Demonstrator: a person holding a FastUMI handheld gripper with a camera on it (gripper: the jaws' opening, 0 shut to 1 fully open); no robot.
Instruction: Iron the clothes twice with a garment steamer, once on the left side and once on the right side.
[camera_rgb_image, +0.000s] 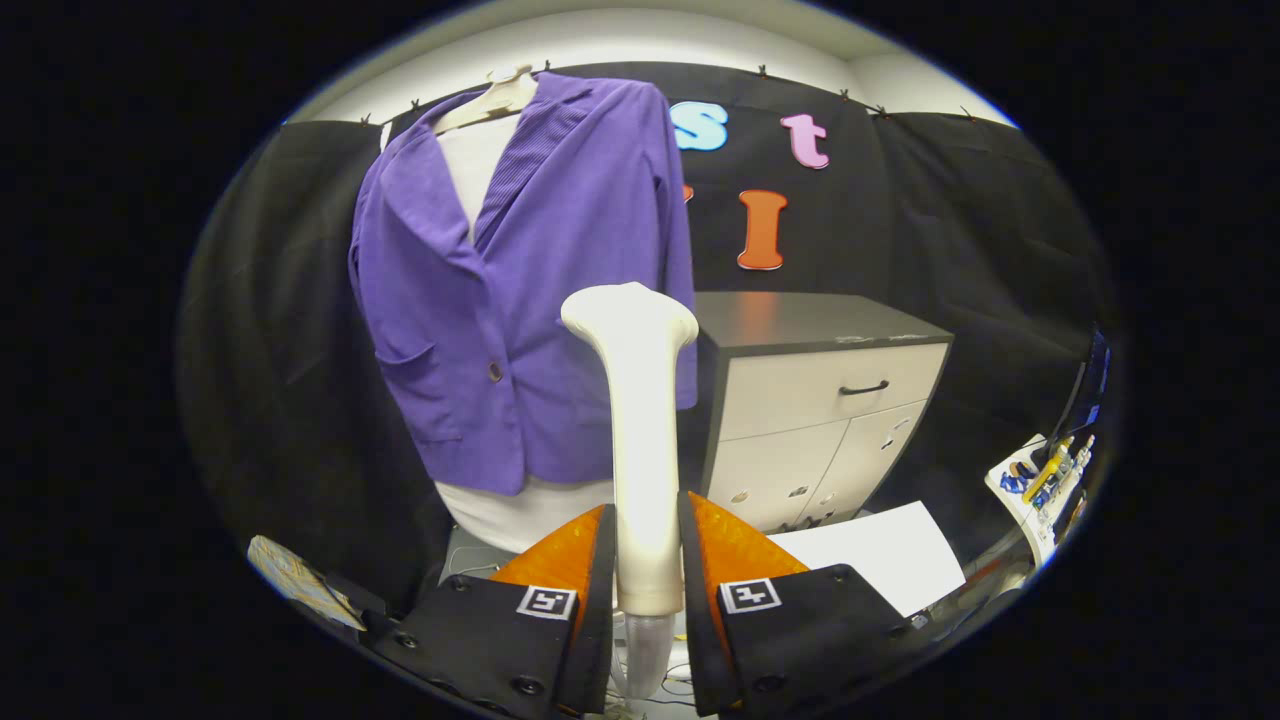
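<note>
Gripper (645, 560) clamps steamer (638, 420), head at 12 o'clock, apparently short of jacket (520, 290); judged: both left and right passes remain.

A grey-topped cabinet (820, 330) with a drawer and two doors stands beyond the tongs, just right of the hanging jacket. In front of it a white sheet (880, 555) lies flat. Further right, a small white tray (1035, 490) holds pens and small tools.

Even overhead light; sharp centre; fisheye bending at edges; dim corners.
</note>
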